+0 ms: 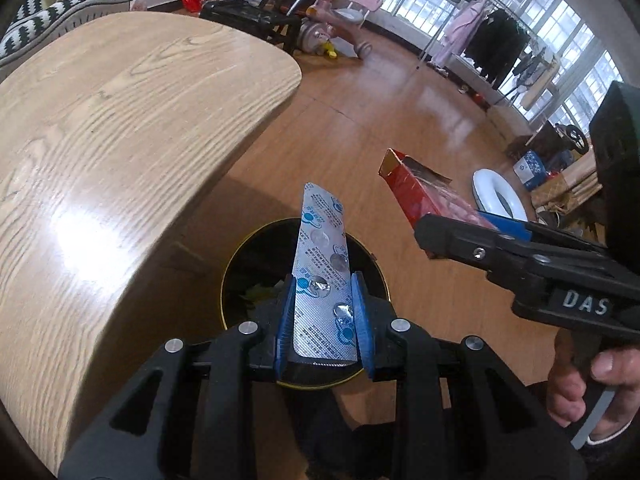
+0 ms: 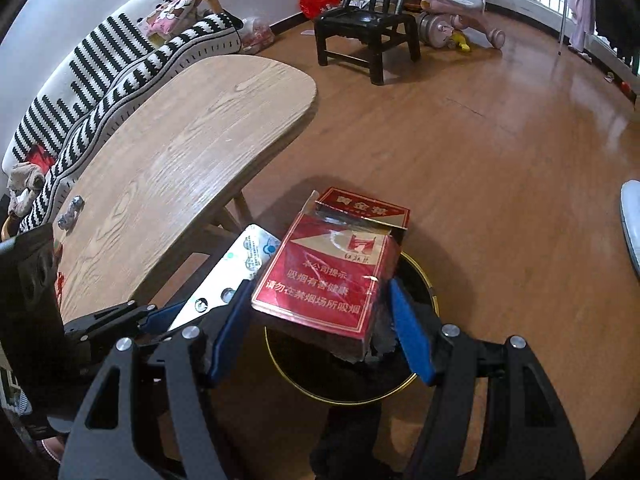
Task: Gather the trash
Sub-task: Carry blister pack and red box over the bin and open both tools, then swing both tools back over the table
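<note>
1. The drop step is in hand: the left gripper (image 1: 324, 316) has its jaws clamped on a blister pack (image 1: 323, 276), held right over the bin (image 1: 236, 268)
2. The right gripper (image 2: 320, 332) has its jaws clamped on a red cigarette box (image 2: 320, 276), also above the bin (image 2: 424, 280)
3. Next, I judge, each calls for opening over the mouth so both fall in
4. The wooden surface (image 2: 180, 168) beside the bin carries a small foil scrap (image 2: 71, 211); a striped sofa (image 2: 100, 72), black chair (image 2: 364, 24) and pink toy (image 2: 452, 12) stand around
</note>
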A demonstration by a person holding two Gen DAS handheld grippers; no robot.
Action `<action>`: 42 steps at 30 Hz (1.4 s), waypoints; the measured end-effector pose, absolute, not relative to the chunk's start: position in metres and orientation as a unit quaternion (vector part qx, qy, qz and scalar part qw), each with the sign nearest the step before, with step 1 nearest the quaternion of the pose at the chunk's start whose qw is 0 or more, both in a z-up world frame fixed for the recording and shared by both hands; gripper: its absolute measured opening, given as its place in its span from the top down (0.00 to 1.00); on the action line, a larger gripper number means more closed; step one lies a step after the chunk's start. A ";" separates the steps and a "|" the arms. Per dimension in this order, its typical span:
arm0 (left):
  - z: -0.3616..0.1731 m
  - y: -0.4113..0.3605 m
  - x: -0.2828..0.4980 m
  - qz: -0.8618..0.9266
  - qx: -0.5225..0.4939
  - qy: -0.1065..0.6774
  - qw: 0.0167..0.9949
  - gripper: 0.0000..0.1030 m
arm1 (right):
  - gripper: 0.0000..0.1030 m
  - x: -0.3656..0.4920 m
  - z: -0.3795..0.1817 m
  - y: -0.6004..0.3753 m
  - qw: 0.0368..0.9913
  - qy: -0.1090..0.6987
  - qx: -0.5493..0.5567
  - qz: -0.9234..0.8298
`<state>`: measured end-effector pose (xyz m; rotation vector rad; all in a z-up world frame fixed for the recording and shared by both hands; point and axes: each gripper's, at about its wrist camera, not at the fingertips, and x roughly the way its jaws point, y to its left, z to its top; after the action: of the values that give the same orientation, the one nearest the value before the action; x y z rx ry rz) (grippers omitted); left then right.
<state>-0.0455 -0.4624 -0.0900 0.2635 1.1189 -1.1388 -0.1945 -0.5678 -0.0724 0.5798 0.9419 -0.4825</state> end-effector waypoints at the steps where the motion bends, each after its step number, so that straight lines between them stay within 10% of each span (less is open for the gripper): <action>1: -0.092 -0.465 -0.045 -0.511 0.121 0.502 0.687 0.74 | 0.35 -0.194 -0.073 -0.569 0.822 0.444 0.273 -0.228; 18: -0.063 -0.423 -0.029 -0.483 0.111 0.458 0.738 0.15 | 0.16 -0.182 -0.053 -0.551 0.846 0.415 0.254 -0.219; 42: -0.010 -0.044 0.081 -0.164 0.008 0.402 0.901 0.09 | 0.13 0.015 -0.008 -0.277 0.904 0.419 0.082 0.029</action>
<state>0.0805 -0.0440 -0.0102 0.0161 0.8322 -0.3398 0.0148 -0.2768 -0.0075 0.1704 0.8667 0.0604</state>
